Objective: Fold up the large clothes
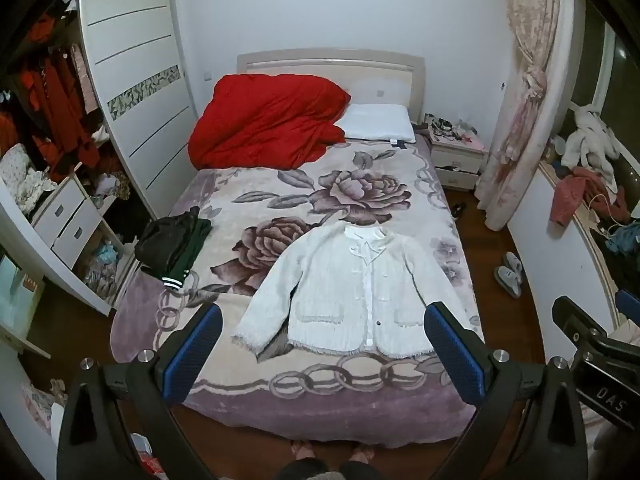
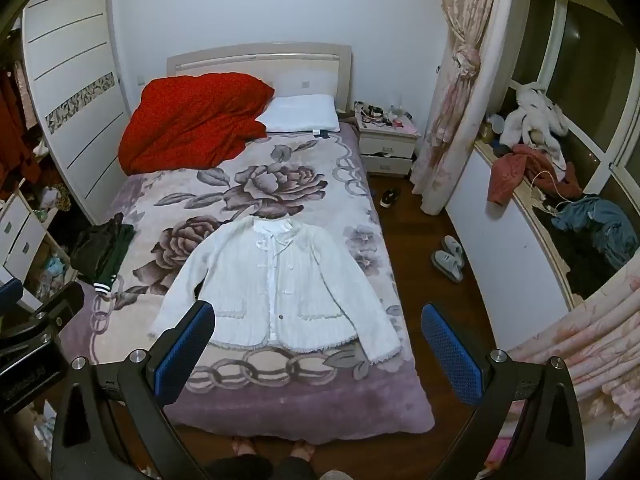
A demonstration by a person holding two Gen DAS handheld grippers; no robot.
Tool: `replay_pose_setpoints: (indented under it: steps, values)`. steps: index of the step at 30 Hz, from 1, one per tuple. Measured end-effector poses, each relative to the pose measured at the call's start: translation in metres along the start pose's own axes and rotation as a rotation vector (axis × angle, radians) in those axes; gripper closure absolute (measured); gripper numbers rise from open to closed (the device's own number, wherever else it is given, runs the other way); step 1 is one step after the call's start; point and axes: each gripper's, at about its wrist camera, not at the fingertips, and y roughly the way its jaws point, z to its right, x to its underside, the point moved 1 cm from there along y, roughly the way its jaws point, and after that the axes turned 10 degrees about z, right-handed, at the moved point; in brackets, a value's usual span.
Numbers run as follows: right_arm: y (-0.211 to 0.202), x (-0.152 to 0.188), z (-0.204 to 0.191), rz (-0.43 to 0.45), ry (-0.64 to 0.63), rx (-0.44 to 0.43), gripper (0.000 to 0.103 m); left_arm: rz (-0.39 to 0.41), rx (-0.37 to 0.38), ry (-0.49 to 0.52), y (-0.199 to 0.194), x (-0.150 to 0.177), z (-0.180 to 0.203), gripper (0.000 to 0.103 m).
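Observation:
A white fringed jacket (image 1: 352, 292) lies flat, front up, sleeves spread, on the near half of the bed; it also shows in the right wrist view (image 2: 276, 284). My left gripper (image 1: 320, 320) is open and empty, held high above the foot of the bed, its blue pads (image 1: 192, 352) framing the jacket. My right gripper (image 2: 316, 320) is open and empty, also high above the bed foot, its left pad (image 2: 184, 348) over the jacket's left sleeve. The right gripper's body shows at the right edge of the left wrist view (image 1: 592, 344).
The bed carries a floral blanket (image 1: 304, 200), a red duvet (image 1: 264, 120), a white pillow (image 1: 378, 122) and a dark folded clothes pile (image 1: 172, 244) at its left edge. An open wardrobe (image 1: 60, 160) stands left, a nightstand (image 2: 386, 146) and slippers (image 2: 448, 258) right. Clothes cover the window ledge (image 2: 560, 200).

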Motion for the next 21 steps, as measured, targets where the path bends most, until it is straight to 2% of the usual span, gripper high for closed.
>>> replay_pose_setpoints:
  steps: [11,14,21]
  values:
    - [-0.002,-0.001,0.000,0.007,0.001,-0.005,0.000,0.012,-0.002,0.000,0.000,-0.001,-0.001,0.000]
    - [-0.002,0.000,0.001,0.010,0.001,-0.008,0.000,0.016,-0.004,-0.001,-0.009,-0.011,-0.012,0.000]
    - [-0.015,-0.024,-0.007,0.017,-0.005,-0.012,0.000,0.020,-0.005,-0.001,-0.010,-0.010,-0.011,0.000]
